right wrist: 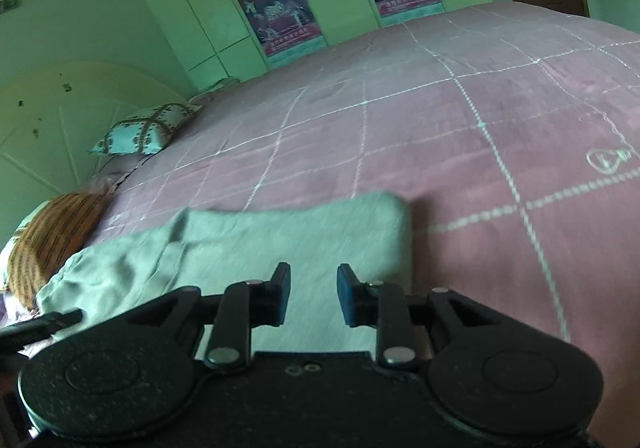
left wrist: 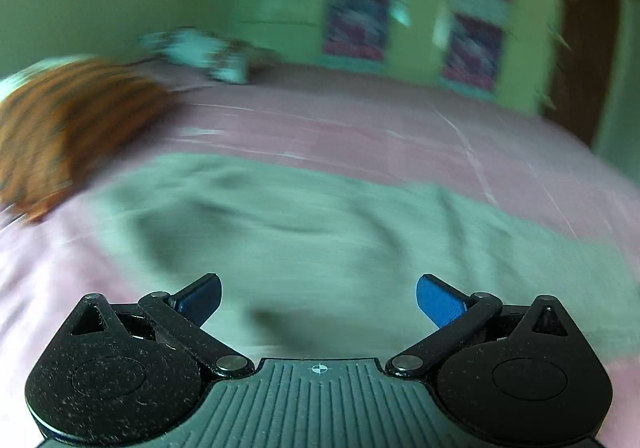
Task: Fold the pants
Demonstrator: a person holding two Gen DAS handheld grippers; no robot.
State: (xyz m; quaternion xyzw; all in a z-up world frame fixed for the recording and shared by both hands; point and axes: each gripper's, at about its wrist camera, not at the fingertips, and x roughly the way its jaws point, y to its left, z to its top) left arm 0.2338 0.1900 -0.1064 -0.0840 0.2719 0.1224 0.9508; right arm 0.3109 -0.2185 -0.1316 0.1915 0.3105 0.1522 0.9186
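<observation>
Left gripper (left wrist: pixel 319 300): I am holding it wide apart, blue pads (left wrist: pixel 438 300) spread to either side, nothing between them. It is hovering over the pants; this view is smearing, so I cannot tell how near the cloth it is.

Right gripper (right wrist: pixel 313 294): I am keeping it partly apart with a narrow gap, and it is gripping nothing. It is sitting just above the near part of the cloth.

Pants (right wrist: pixel 256 244): they are lying on the bed as a pale grey-green slab, doubled over, with a neat square end to the right and a looser, rumpled end trailing left. From the left view the pants (left wrist: pixel 312 232) are spreading broadly under the tool.

Bed cover (right wrist: pixel 460 120): pink with a white stitched grid, and it is carrying the pants near its front edge.

Pillows: an orange striped pillow (right wrist: pixel 52 236) is lying just beside the rumpled end; a patterned pillow (right wrist: pixel 148 128) is resting well apart, by the headboard.

Step in hand: I am judging that one fold is already down and I am between grasps.

Next move: I am expecting to need both tools lowering onto one end, pinching both layers squarely, then carrying that end over to the other.
</observation>
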